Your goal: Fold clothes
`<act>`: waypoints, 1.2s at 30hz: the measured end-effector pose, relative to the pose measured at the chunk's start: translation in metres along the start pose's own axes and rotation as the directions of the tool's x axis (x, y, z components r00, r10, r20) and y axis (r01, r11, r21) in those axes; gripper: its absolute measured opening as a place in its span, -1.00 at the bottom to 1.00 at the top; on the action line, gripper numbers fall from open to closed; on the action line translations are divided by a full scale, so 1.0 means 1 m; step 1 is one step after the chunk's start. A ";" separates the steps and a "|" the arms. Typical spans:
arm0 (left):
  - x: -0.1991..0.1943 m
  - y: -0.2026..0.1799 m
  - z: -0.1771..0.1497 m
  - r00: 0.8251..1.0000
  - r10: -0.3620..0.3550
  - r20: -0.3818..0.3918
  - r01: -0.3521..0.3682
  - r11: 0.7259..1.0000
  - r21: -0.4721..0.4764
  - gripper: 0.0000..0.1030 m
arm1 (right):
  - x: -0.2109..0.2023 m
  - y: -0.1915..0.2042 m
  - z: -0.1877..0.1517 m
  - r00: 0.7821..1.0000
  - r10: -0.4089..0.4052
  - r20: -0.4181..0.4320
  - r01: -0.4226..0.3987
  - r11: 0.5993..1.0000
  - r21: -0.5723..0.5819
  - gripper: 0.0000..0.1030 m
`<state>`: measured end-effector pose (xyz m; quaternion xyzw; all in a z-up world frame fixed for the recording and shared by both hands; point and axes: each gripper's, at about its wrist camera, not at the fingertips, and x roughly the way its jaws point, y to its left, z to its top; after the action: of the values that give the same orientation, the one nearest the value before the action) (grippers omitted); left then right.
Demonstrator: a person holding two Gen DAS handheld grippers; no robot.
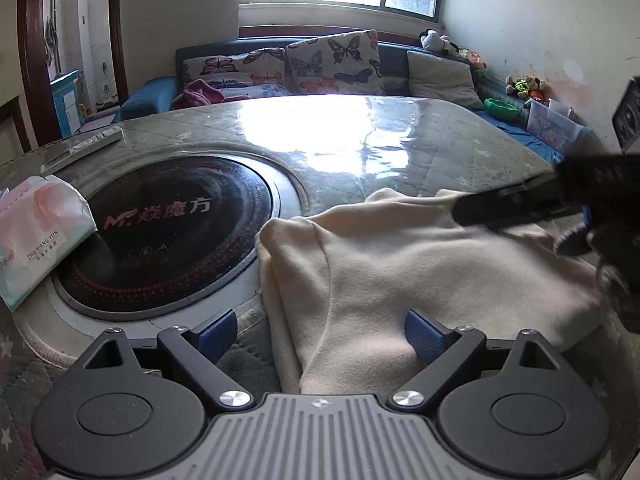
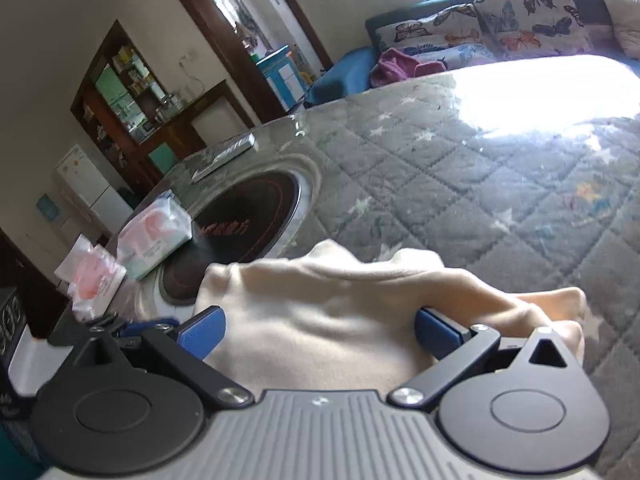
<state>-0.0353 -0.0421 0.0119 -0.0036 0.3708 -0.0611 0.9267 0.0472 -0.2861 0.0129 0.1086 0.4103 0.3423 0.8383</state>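
A cream fleece garment [image 1: 400, 264] lies folded on the quilted table, its left edge next to the black round cooktop. My left gripper [image 1: 320, 332] is open, its blue pads on either side of the garment's near edge, low over it. My right gripper [image 2: 318, 334] is open over the same garment [image 2: 320, 320], which fills the space between its blue pads [image 2: 202, 334]. The right gripper also shows in the left wrist view [image 1: 520, 204] as a dark shape over the garment's right side.
A black round cooktop [image 1: 168, 232] is set in the table [image 1: 440, 140]. A tissue pack [image 1: 36, 232] sits left of it and a remote [image 1: 84, 146] lies beyond. A sofa with butterfly cushions [image 1: 332, 64] stands behind the table.
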 end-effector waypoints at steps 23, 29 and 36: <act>0.005 0.007 0.000 1.000 -0.016 -0.014 0.016 0.999 -0.029 0.89 | 0.048 0.037 0.021 0.991 0.133 -0.034 -0.134 0.990 -0.048 0.99; 0.006 0.008 0.000 1.000 -0.014 -0.016 0.013 0.999 -0.034 0.90 | 0.062 0.042 0.025 0.994 0.103 -0.043 -0.104 0.994 -0.042 1.00; 0.005 0.009 -0.001 1.000 -0.013 -0.017 0.012 0.999 -0.038 0.93 | 0.035 0.046 0.022 1.000 0.009 0.003 -0.009 0.992 -0.123 0.99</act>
<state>-0.0313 -0.0342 0.0073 -0.0230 0.3798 -0.0600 0.9228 0.0566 -0.2263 0.0273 0.0594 0.3862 0.3705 0.8426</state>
